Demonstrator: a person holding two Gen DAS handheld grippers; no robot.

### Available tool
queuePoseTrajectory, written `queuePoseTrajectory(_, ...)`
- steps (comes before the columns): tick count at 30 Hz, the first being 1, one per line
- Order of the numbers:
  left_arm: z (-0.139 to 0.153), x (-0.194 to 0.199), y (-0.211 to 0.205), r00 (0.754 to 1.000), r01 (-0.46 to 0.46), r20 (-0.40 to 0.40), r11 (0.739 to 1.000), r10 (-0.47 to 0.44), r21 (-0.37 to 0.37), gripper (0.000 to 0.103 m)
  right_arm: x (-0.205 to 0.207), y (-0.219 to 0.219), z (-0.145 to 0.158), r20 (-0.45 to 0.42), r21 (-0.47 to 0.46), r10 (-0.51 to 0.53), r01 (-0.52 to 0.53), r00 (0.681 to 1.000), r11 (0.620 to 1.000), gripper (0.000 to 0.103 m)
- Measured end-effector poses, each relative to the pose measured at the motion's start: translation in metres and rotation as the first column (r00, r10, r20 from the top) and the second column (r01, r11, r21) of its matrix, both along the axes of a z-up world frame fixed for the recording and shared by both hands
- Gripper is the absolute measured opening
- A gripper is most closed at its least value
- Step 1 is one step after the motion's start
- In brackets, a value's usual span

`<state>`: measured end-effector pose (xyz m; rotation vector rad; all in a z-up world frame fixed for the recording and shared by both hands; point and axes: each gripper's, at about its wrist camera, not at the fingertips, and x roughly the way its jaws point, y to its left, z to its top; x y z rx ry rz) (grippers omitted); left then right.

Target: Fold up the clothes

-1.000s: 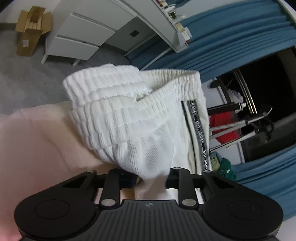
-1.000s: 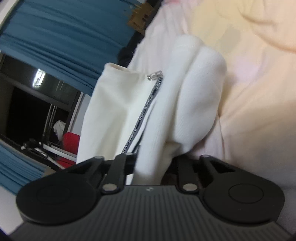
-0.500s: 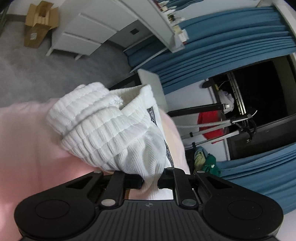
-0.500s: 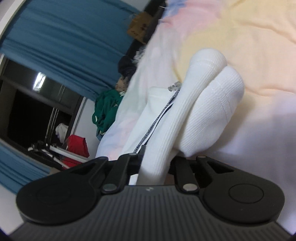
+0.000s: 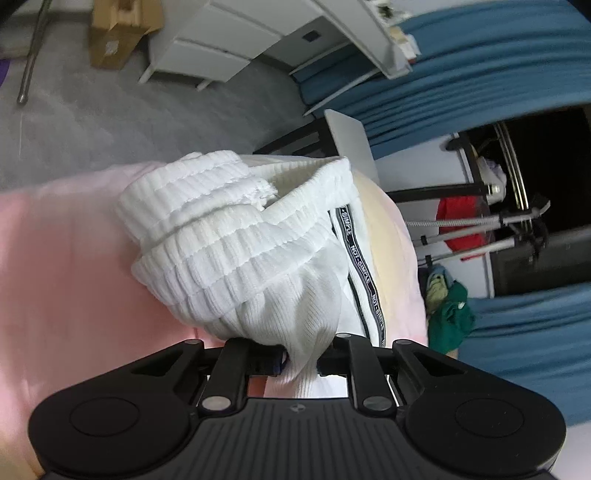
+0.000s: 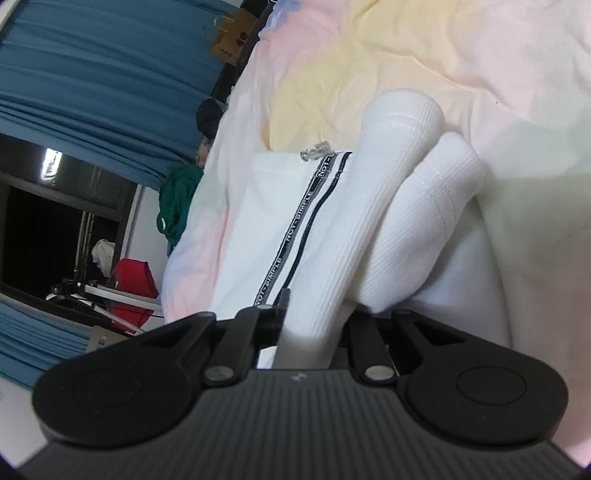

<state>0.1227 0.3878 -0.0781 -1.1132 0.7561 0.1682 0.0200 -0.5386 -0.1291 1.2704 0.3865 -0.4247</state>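
Observation:
White ribbed trousers (image 5: 236,254) with a black lettered side stripe hang over a pastel pink and yellow bedsheet (image 5: 55,280). My left gripper (image 5: 301,360) is shut on the bunched elastic waistband end. My right gripper (image 6: 310,325) is shut on the folded leg-cuff end of the same trousers (image 6: 388,206). The side stripe and a clear cord stopper (image 6: 314,153) show in the right wrist view. The fingertips are hidden by cloth in both views.
The bedsheet (image 6: 406,55) spreads beyond the trousers. A white drawer unit (image 5: 218,48) and cardboard box (image 5: 118,33) stand on grey carpet. Blue curtains (image 5: 480,62), a tripod with a red cloth (image 5: 465,225), and a green garment (image 5: 450,321) lie beyond the bed.
Both grippers kept hold of the trousers. The garment has come down nearer the sheet; more of the striped leg now lies spread flat on the sheet.

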Motion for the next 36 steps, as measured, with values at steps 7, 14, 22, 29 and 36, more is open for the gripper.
queuePoseTrajectory(7,0.014,-0.02,-0.014,1.0,0.022,-0.006,0.995,-0.021,0.094,0.032,-0.009,-0.008,-0.025,0.059,0.152,-0.03,0.02,0.998,0.988,0.018)
queuePoseTrajectory(14,0.048,-0.041,-0.061,0.996,0.091,-0.041,0.902,-0.081,0.423,0.069,-0.006,-0.011,-0.027,0.073,0.133,-0.031,0.021,0.997,0.991,0.023)
queuePoseTrajectory(22,0.095,-0.037,-0.126,0.976,0.169,-0.015,0.707,-0.218,0.687,0.077,0.0,-0.018,-0.026,0.085,0.072,-0.017,0.011,0.996,0.997,0.036)
queuePoseTrajectory(29,0.101,-0.021,-0.181,0.927,0.24,0.017,0.629,-0.374,0.74,0.08,0.003,-0.019,-0.024,0.095,0.055,-0.011,0.005,0.995,0.998,0.042)
queuePoseTrajectory(36,0.068,0.009,-0.236,0.875,0.277,0.054,0.587,-0.482,0.761,0.08,0.007,-0.02,-0.022,0.096,0.026,-0.027,0.025,0.995,0.999,0.042)
